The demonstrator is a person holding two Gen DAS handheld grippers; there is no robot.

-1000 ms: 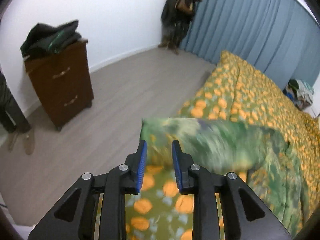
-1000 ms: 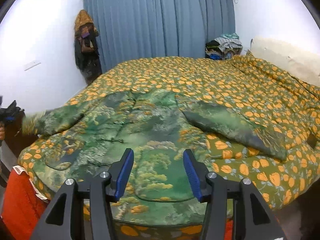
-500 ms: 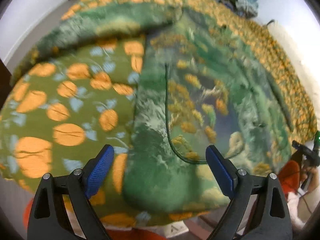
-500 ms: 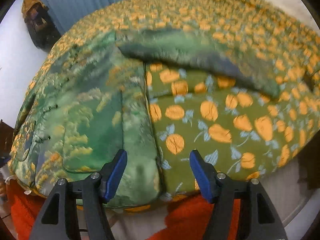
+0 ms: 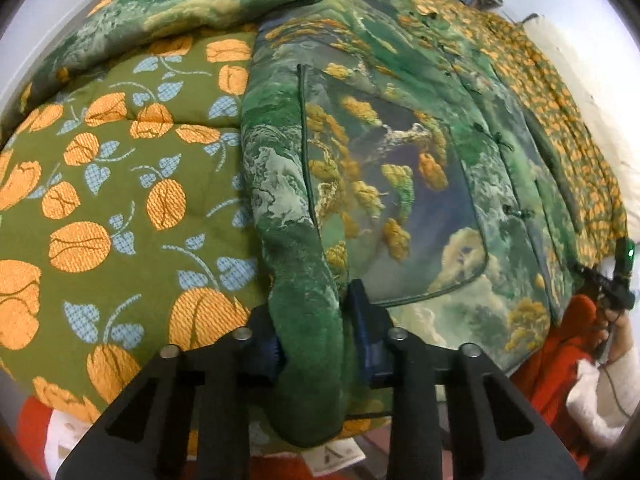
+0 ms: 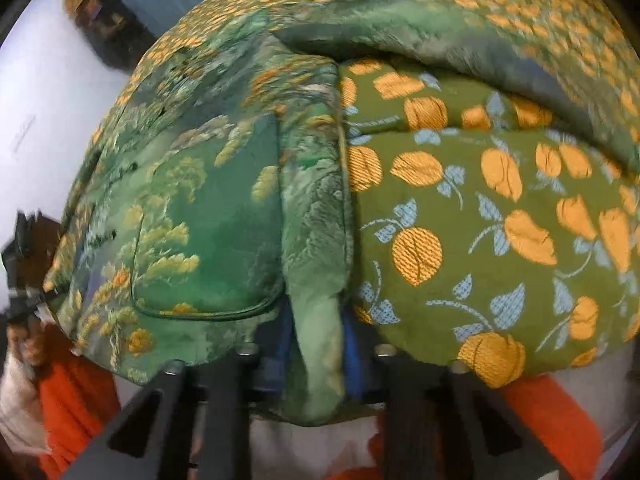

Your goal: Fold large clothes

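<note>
Slippage is the main risk: the padded green landscape-print jacket (image 5: 392, 152) is bulky and satiny, and each gripper pinches only a narrow roll of hem, so lifting could pull it free or drag the orange-flowered quilt (image 5: 112, 184) along. It lies front-up across the bed, filling the centre of both views, sleeves spread toward the upper frame. Left gripper (image 5: 316, 344) and right gripper (image 6: 318, 344) are each nearly closed on a bottom corner at lower centre.

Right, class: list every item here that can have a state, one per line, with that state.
Green jacket: spread flat on the bed, fastened, sleeves out, not yet folded.
Left tool: shut on the jacket's hem corner.
Right tool: shut on the opposite hem corner.
Floral quilt: spread over the bed.
</note>
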